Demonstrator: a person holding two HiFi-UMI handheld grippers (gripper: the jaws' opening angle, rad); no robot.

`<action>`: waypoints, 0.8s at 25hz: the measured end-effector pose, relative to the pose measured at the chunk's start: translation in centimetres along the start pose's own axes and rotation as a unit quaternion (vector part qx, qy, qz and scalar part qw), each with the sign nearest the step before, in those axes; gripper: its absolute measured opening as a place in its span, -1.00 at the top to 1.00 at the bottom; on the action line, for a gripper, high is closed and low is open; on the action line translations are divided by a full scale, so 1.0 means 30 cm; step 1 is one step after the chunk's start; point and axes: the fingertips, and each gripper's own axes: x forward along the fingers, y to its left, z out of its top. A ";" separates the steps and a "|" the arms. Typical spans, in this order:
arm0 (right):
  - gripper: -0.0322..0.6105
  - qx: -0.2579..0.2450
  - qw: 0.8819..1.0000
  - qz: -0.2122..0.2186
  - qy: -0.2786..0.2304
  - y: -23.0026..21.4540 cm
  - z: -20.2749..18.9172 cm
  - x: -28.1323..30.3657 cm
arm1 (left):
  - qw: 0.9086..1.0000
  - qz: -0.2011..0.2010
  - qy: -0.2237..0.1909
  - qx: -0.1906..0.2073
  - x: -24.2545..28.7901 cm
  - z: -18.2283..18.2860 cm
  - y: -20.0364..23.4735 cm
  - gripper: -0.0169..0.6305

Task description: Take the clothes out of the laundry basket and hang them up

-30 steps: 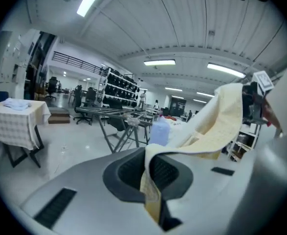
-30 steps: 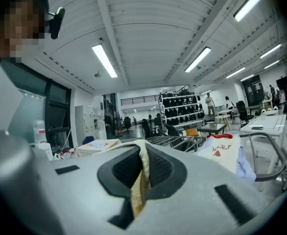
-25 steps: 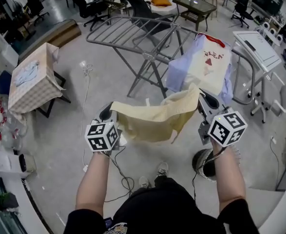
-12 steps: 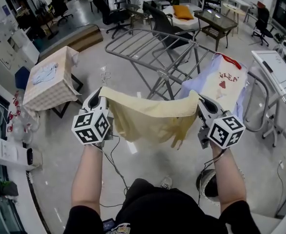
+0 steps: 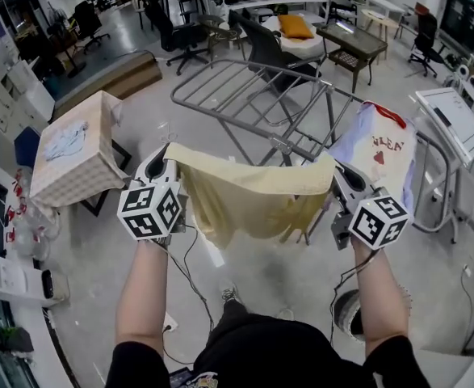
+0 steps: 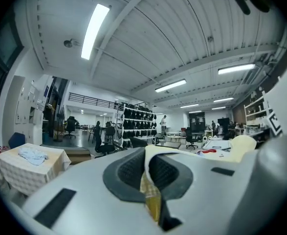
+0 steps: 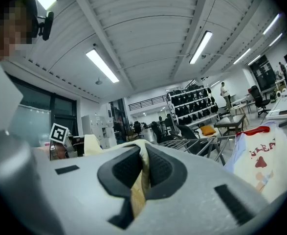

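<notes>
On the drying rack (image 5: pixel 245 95) the left rails lie bare; a hung white shirt (image 5: pixel 382 156) crowds the right end.

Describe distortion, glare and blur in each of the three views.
Head view: fisheye bows the drying rack; the yellow garment is sharp, evenly lit. Left gripper view: black circular vignette, ceiling strip light blown out, garment close up is soft. Right gripper view: same vignette; the printed shirt is in focus.
</notes>
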 end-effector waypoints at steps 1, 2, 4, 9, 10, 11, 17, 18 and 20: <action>0.87 0.000 1.000 -0.008 -0.001 0.002 -0.001 0.031 | 1.000 -0.008 -0.001 -0.001 0.035 0.004 0.030 0.92; 0.87 0.000 1.000 -0.016 -0.003 0.005 -0.002 0.062 | 1.000 -0.015 -0.002 -0.002 0.073 0.009 0.060 0.92; 0.87 -0.002 0.999 -0.034 -0.005 0.004 -0.002 0.124 | 0.999 -0.032 -0.005 -0.003 0.157 0.020 0.114 0.92; 0.87 -0.008 0.996 -0.082 -0.012 0.001 0.029 0.255 | 0.997 -0.078 -0.008 -0.003 0.359 0.050 0.210 0.92; 0.87 -0.010 0.996 -0.091 -0.015 0.005 0.037 0.272 | 0.996 -0.086 -0.008 -0.005 0.392 0.056 0.224 0.92; 0.87 -0.011 0.995 -0.099 -0.018 0.006 0.046 0.287 | 0.996 -0.093 -0.008 -0.005 0.421 0.061 0.234 0.92; 0.87 -0.018 0.991 -0.127 -0.022 -0.012 0.097 0.361 | 0.993 -0.120 -0.011 0.010 0.559 0.110 0.264 0.92; 0.87 -0.021 0.991 -0.130 -0.022 -0.016 0.107 0.375 | 0.992 -0.123 -0.012 0.011 0.577 0.120 0.269 0.92; 0.87 -0.024 0.990 -0.135 -0.022 -0.031 0.120 0.409 | 0.992 -0.127 -0.012 0.014 0.610 0.128 0.283 0.92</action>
